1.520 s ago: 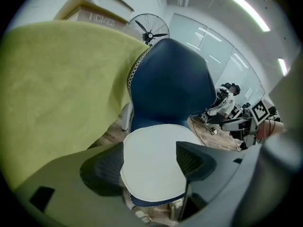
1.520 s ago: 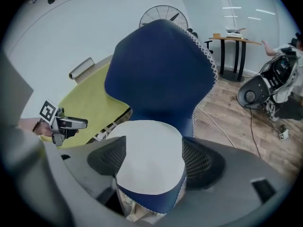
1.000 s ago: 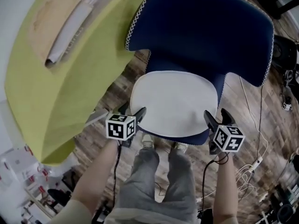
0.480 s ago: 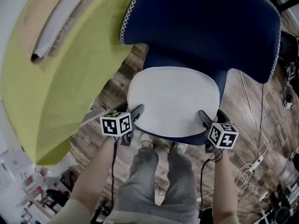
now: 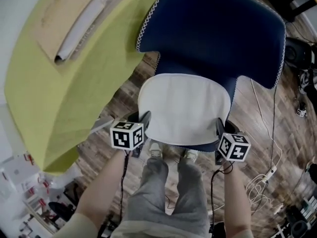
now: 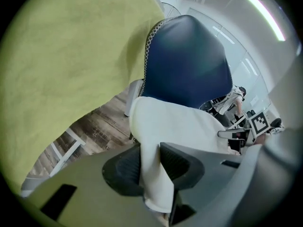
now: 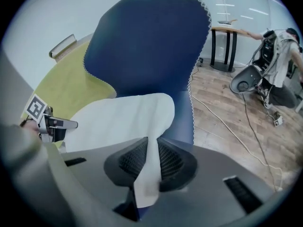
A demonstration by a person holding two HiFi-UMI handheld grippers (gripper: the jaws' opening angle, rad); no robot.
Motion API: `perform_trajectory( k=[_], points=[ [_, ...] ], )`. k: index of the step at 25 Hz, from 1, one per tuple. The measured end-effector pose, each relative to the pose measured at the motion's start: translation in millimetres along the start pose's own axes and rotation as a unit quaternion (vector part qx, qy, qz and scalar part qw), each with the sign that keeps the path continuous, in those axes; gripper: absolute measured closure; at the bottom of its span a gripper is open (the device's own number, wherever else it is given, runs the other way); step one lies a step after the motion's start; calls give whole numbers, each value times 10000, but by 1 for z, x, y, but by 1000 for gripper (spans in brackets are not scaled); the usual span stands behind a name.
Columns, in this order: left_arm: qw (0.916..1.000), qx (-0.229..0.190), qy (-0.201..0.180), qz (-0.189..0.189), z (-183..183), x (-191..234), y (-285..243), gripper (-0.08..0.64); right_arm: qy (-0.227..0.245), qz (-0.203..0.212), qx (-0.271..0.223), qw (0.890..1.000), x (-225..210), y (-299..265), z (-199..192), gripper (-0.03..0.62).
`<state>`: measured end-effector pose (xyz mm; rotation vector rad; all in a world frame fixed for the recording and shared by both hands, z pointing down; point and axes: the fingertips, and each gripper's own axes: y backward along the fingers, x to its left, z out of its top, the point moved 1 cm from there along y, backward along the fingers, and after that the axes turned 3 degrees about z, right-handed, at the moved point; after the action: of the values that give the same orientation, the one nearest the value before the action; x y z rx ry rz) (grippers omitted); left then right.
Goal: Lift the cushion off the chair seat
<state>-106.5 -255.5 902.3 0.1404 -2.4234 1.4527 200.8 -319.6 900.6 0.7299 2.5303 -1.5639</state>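
**Both jaws clamped on the cushion's front corners**

Since a second ago the two grippers have come in from beside the seat, and their jaws have just been closing. The cushion's front edge lay flat then and is now puckered at both corners.

The blue chair (image 5: 213, 29) stands close beside a yellow-green covered table (image 5: 59, 83). The white cushion (image 5: 184, 108) still lies on the seat, its back edge against the backrest. The left gripper (image 6: 151, 167) grasps a thick fold of the near-left corner. The right gripper (image 7: 149, 162) pinches a thinner flap of the near-right corner.

That thinner hold looks the weaker one. As the weight comes on it may slip out, leaving the cushion hanging from one side. An uneven lift could also drag the far edge against the backrest.

No brand or wording can be read. The gripper cubes carry only black-and-white square markers, and the papers (image 5: 74, 26) on the table are too blurred.
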Motion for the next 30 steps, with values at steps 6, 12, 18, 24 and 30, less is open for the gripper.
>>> perform_trajectory(
  k=[6,12,18,24,30],
  points=[
    [9997,-181,-37,-168,29,-14,53,448,163,-4,-288,9995,30,55,35,520],
    [9980,-536,-101,-329,64,-36,126,456,413,53,-665,9969,68,128,80,520],
    [9930,-1031,-210,-541,102,-61,208,459,572,143,-1198,9910,106,212,122,520],
    [9830,-1640,-372,-737,139,-88,302,462,761,258,-1799,9804,147,305,160,520],
    [9691,-2242,-504,-896,170,-117,388,462,997,355,-2350,9662,183,391,192,520]
  ],
)
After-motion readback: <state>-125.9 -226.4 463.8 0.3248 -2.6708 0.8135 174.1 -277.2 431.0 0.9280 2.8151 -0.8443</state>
